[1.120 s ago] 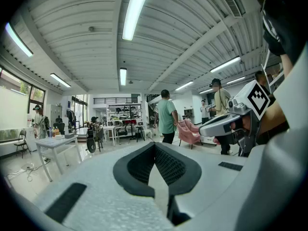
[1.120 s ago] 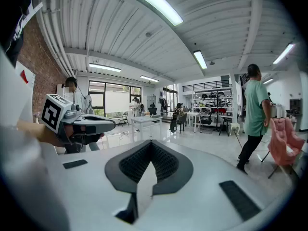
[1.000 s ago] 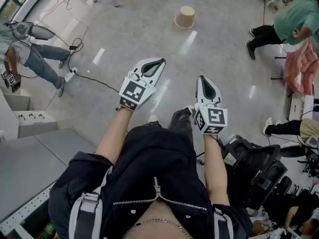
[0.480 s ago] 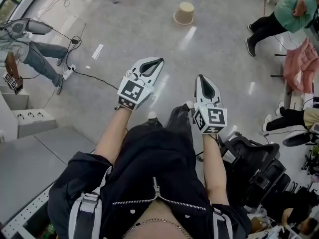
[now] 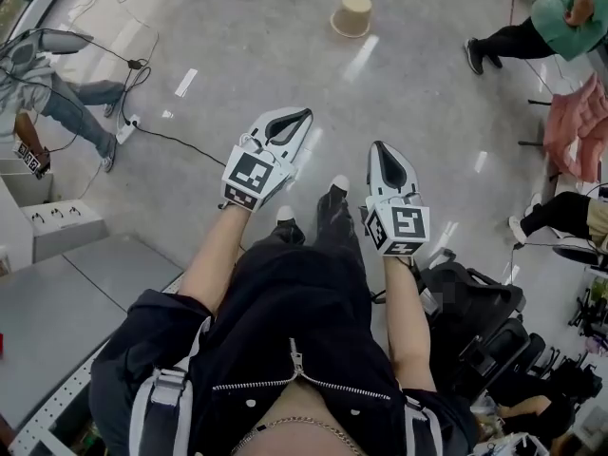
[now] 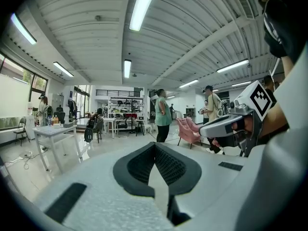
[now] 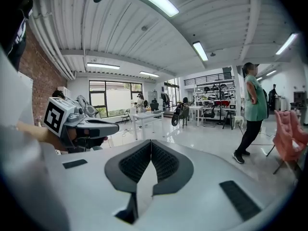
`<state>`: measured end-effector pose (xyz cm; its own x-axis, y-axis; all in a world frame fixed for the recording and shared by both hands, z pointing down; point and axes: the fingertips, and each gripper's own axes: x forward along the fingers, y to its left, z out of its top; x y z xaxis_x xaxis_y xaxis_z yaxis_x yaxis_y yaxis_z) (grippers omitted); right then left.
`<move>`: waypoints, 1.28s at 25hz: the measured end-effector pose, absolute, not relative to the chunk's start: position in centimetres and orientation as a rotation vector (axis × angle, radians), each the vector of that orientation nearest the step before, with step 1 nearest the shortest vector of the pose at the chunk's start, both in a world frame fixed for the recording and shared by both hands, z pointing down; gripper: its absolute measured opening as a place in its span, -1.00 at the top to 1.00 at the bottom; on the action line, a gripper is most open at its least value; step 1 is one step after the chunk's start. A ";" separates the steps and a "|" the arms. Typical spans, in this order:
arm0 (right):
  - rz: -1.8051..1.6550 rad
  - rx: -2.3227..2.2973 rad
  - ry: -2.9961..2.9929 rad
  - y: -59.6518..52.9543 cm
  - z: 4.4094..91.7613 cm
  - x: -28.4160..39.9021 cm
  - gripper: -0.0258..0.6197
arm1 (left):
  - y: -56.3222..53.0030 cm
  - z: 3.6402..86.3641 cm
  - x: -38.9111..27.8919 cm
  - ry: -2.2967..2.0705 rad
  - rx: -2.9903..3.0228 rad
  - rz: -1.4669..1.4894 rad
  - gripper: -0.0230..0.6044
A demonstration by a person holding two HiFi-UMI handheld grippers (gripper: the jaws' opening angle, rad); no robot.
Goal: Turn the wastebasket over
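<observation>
Head view first: looking steeply down past black clothes and bare forearms at a shiny grey floor. Left gripper (image 5: 307, 115) and right gripper (image 5: 379, 146) held out side by side over that floor with a gap between them, both clamped fully closed with nothing in them. Wastebasket (image 5: 352, 14) way up near the top edge, standing alone on the floor and well apart from both grippers. Beige, tapered, wider end seemingly down, though hard to be sure from here. Black cable (image 5: 180, 142) trailing across the floor on the left, grey tabletop (image 5: 57, 302) at lower left, black office chair (image 5: 475, 326) at lower right. Person in a green top (image 5: 570, 8) tucked into the top right corner.

Left gripper view: left gripper (image 6: 155, 146) with jaws squeezed together, tips meeting, nothing pinched. Right gripper (image 6: 206, 128) poking in from the right with its marker cube (image 6: 260, 97) showing. Further back, the person in a green top (image 6: 162, 114) standing next to a pink chair (image 6: 188, 130), plus a white table (image 6: 57, 127) off to the left.

Right gripper view: same deal, right gripper (image 7: 151, 142) closed tip to tip and holding nothing. Left gripper (image 7: 113, 127) coming in from the left. Person in a green top (image 7: 252, 107) on the right, pink chair (image 7: 288, 138) at the far edge, white table (image 7: 144, 116) further back.
</observation>
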<state>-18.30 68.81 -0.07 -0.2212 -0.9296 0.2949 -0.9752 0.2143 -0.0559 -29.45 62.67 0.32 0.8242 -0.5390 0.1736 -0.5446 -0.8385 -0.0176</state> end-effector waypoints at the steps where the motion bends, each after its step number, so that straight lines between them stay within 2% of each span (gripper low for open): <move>1: 0.348 1.819 -2.292 68.0 0.0 -17.9 0.89 | 62.1 0.3 -28.9 -0.884 2.966 0.272 0.91; 13: 0.430 1.705 -2.385 57.6 0.1 -11.0 0.89 | 53.1 -0.4 -22.6 -1.023 2.889 0.313 0.91; 23: 0.484 1.654 -2.417 53.5 1.1 -3.5 0.89 | 49.1 -0.3 -18.2 -1.148 2.817 0.322 0.91; 32: 0.508 1.638 -2.398 49.6 1.9 -2.1 0.89 | 44.6 0.7 -17.1 -1.162 2.789 0.314 0.92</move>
